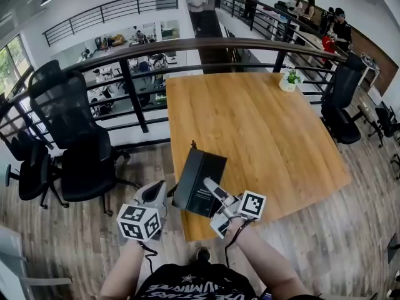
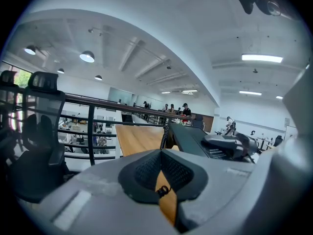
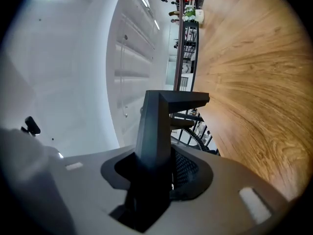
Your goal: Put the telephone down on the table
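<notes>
While the telephone (image 1: 199, 179) is not yet resting on the wooden table (image 1: 269, 130), I am carrying it tilted on edge in my right gripper (image 1: 211, 189). Its jaws are clamping one side of the black body, so the phone is hanging above the table's near corner. My left gripper (image 1: 153, 197) is hovering just beside the phone, pads pressed together on nothing, leaving it free to steady things. I am judging that the phone needs tipping flat, with its coiled cord (image 2: 164, 136) kept clear, before I release it.
</notes>
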A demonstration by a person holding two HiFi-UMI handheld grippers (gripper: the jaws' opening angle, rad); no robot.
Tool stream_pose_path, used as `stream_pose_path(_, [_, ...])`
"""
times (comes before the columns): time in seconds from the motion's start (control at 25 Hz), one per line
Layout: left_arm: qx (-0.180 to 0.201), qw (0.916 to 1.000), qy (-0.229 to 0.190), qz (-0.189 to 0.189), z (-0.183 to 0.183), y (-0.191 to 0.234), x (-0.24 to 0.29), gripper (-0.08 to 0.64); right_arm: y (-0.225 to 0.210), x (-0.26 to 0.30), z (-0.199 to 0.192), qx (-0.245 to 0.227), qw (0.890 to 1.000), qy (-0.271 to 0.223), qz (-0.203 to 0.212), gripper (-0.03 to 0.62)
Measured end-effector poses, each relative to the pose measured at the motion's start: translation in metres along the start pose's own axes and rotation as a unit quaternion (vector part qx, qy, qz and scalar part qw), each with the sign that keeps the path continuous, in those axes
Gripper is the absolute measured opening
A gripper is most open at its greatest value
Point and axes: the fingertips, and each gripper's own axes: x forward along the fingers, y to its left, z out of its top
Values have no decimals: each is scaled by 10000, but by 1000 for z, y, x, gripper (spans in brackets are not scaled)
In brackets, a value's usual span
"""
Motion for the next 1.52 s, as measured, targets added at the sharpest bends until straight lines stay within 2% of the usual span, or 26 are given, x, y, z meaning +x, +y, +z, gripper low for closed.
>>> stream_pose_path(0.2, [-95, 9995, -63, 304, 10, 20, 9, 2, -8, 24, 16, 51, 9995, 298, -67, 163])
stream_pose_path(0.4, [-249, 9987, -63, 439, 15, 42, 24, 2, -22, 49, 32, 271, 9990, 338, -108, 162])
stream_pose_path(0.72, [-454, 9986, 60, 247, 31, 88, 87, 2, -46, 102, 66, 269, 9990, 328, -158, 162])
stream_pose_path(1.16, [-388, 9991, 182, -31, 52, 162, 182, 2, -87, 175, 137, -98, 9990, 386, -223, 161])
stream_pose_path(1.32, [-280, 9994, 171, -127, 68, 176, 221, 2, -103, 205, 165, -207, 9982, 479, -297, 162])
stream_pose_path(1.52, [-270, 9995, 126, -144, 66, 186, 258, 2, -125, 229, 187, -287, 9977, 576, -205, 162])
